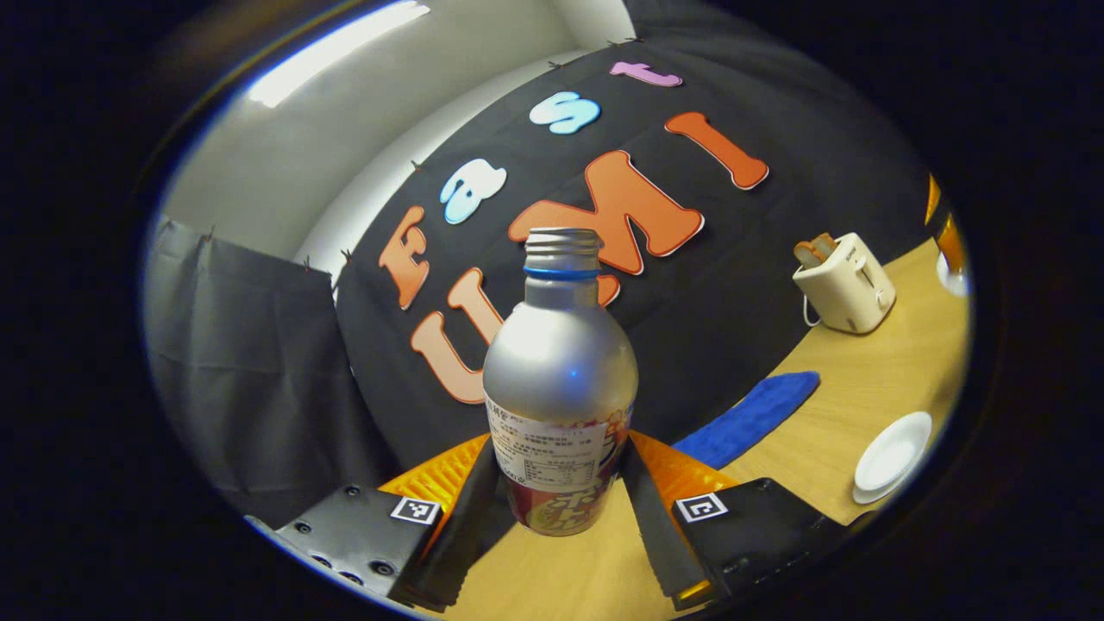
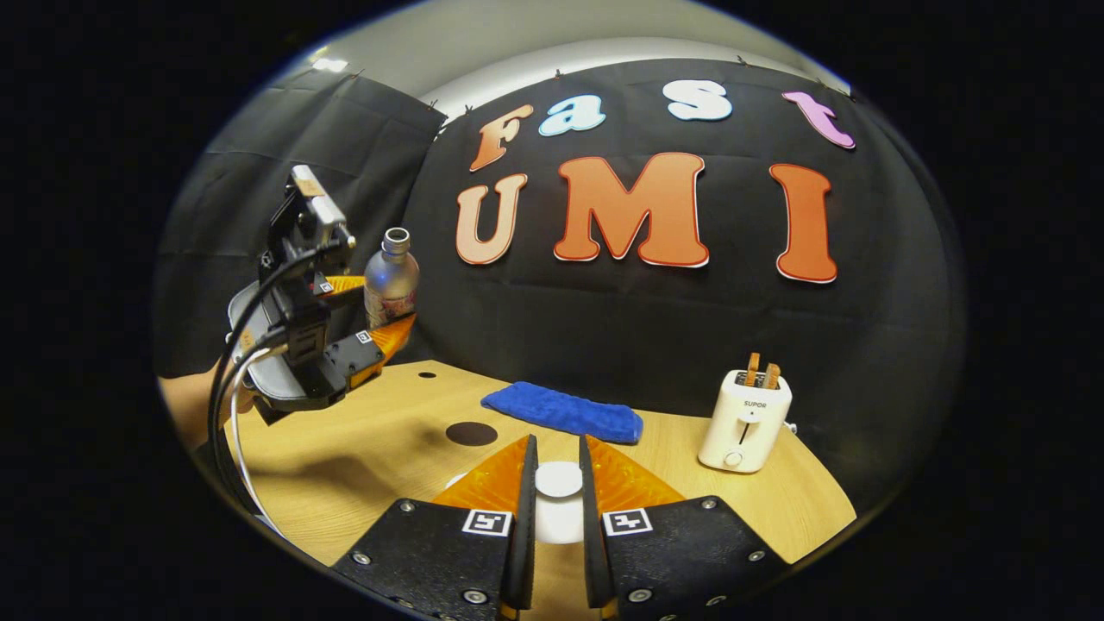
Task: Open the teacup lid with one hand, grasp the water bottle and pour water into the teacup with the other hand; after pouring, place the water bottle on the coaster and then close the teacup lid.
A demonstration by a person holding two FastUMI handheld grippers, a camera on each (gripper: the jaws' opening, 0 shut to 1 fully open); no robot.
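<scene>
A silver water bottle [image 1: 561, 379] with no cap and a printed label stands upright between my left gripper's [image 1: 559, 504] fingers, which press on its lower body. In the right gripper view the same bottle [image 2: 391, 285] hangs well above the table at the left, held by the left gripper [image 2: 379, 315] and a hand. My right gripper [image 2: 558, 492] is shut on the white knob of the teacup lid [image 2: 559, 479]. More white of the lid or cup shows below the knob; whether the lid is lifted off I cannot tell. A dark round coaster [image 2: 471, 433] lies on the wooden table.
A folded blue cloth [image 2: 565, 412] lies by the back wall, with a white toaster [image 2: 746, 418] holding toast to its right. In the left gripper view a white saucer-like dish [image 1: 893, 453] rests near the table's edge. Black cables trail from the left gripper.
</scene>
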